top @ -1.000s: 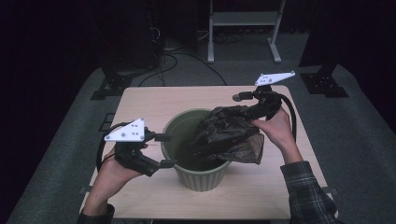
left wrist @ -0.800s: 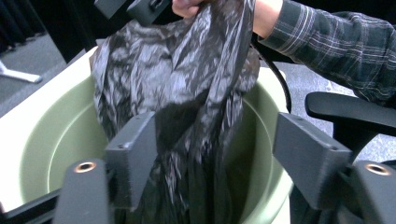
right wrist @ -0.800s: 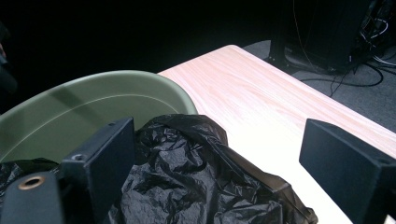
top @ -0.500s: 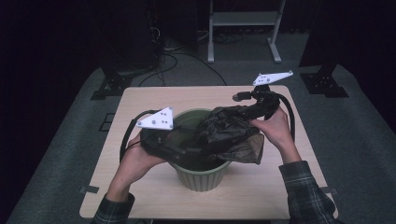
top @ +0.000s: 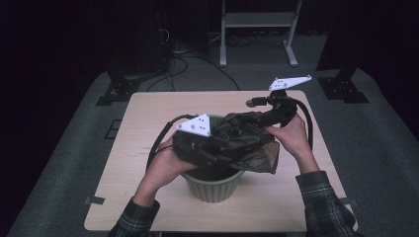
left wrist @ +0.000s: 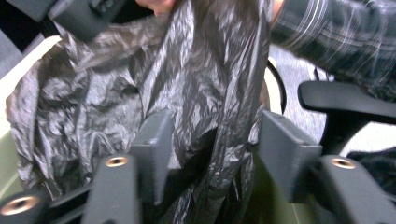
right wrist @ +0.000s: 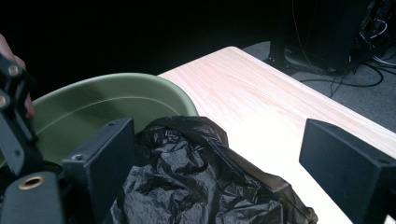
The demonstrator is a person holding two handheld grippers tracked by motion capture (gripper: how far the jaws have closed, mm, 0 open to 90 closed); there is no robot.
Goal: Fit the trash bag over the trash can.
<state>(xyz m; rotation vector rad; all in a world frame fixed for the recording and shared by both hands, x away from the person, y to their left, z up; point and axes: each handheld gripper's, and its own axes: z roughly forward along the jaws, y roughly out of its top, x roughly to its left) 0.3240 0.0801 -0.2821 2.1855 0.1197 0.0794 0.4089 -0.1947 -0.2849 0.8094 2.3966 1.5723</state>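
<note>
A crumpled black plastic bag lies draped over the rim of a green pot in the middle of the table. My left gripper reaches over the pot's left rim into the bag. In the left gripper view its jaws have just been closing, with a fold of the bag between them and a gap still showing, so the left gripper is open. My right gripper sits at the bag's far right corner. Its jaws stand wide apart in the right gripper view, with the bag against one jaw and the pot behind.
The pot stands on a light wooden table with bare wood all round it. On the dark floor behind are a metal stand, cables and two black bases.
My left gripper has moved right, from beside the pot to over its rim and into the bag, and its jaws have narrowed. The right hand and the pot stayed put.
</note>
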